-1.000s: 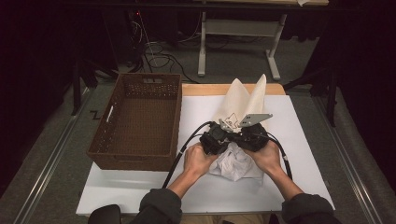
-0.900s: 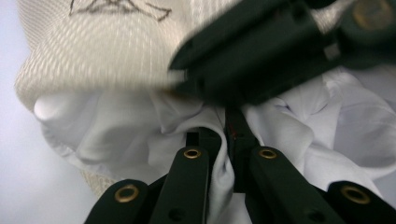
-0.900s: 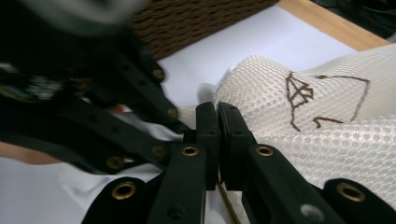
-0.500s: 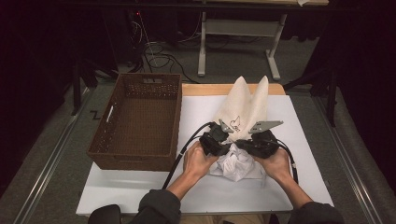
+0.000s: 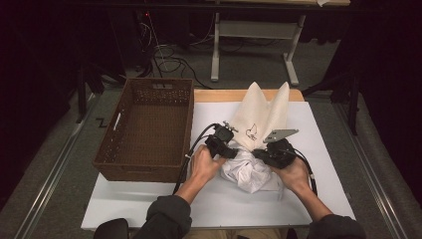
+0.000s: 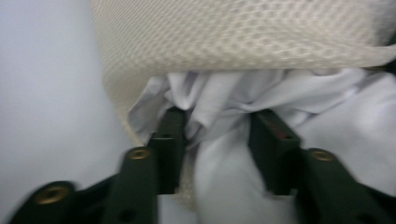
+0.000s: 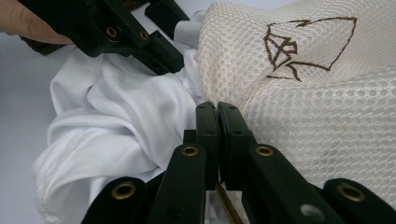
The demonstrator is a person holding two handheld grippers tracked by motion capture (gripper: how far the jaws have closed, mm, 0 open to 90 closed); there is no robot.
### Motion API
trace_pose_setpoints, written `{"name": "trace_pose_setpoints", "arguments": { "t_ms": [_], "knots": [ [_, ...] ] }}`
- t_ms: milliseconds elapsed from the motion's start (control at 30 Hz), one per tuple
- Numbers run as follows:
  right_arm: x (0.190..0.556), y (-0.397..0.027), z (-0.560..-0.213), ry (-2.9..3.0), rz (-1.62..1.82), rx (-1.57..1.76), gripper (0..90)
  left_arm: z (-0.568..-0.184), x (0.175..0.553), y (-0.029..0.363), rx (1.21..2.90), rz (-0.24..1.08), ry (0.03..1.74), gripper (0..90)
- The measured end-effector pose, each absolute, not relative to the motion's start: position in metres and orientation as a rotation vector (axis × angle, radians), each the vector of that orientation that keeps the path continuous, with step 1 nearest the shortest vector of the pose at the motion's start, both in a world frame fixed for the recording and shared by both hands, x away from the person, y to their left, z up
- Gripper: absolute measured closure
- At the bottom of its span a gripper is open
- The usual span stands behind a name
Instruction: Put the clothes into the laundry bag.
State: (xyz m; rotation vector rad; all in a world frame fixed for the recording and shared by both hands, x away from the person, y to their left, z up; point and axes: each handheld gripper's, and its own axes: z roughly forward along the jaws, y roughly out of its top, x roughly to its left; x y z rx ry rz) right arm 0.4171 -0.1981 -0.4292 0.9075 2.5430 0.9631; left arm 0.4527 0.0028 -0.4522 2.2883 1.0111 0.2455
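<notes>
Mid-table, at 3 o'clock of the basket (image 5: 144, 129): white cloth (image 5: 249, 172) bunched at the mouth of the mesh bag (image 5: 261, 114). Left gripper (image 6: 217, 133) just opened, jaws apart astride a cloth fold. Right gripper (image 7: 217, 116) pinched tight on the bag's edge.

In the left gripper view the mesh bag (image 6: 243, 37) was blurred and ran off the top and right edges, and the white garment (image 6: 233, 186) ran off the bottom and right edges, so the full outline of neither could be read. In the right gripper view, whether the edge of the bag (image 7: 327, 93) was pinched between the closed jaws of the right gripper (image 7: 217, 112) was not resolvable. In the high view the hands hid most of the garment (image 5: 249, 172), and the bag's opening could not be told.
</notes>
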Motion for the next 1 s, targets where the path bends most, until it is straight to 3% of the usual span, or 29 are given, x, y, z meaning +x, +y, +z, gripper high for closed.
{"name": "trace_pose_setpoints", "arguments": {
  "t_ms": [100, 167, 333, 633, 833, 1000],
  "knots": [
    [0.421, -0.2, -0.431, 2.553, 0.971, 0.917, 89.0, -0.457, 0.454, 0.001, 2.297, 0.218, 0.985, 83.2],
    [0.422, -0.199, -0.431, 2.561, 0.968, 0.909, 89.1, -0.457, 0.453, 0.001, 2.316, 0.205, 0.996, 87.9],
    [0.421, -0.195, -0.43, 2.558, 0.951, 0.899, 89.0, -0.447, 0.431, -0.003, 2.389, 0.234, 0.922, 88.9],
    [0.41, -0.185, -0.415, 2.548, 0.982, 0.796, 89.1, -0.438, 0.403, -0.001, 2.313, 0.139, 0.837, 89.0],
    [0.403, -0.18, -0.399, 2.563, 1.027, 0.684, 89.2, -0.446, 0.424, -0.006, 2.268, 0.24, 0.893, 88.8],
    [0.402, -0.183, -0.417, 2.615, 0.907, 0.716, 89.1, -0.459, 0.435, -0.005, 2.268, 0.292, 0.953, 86.5]
  ]
}}
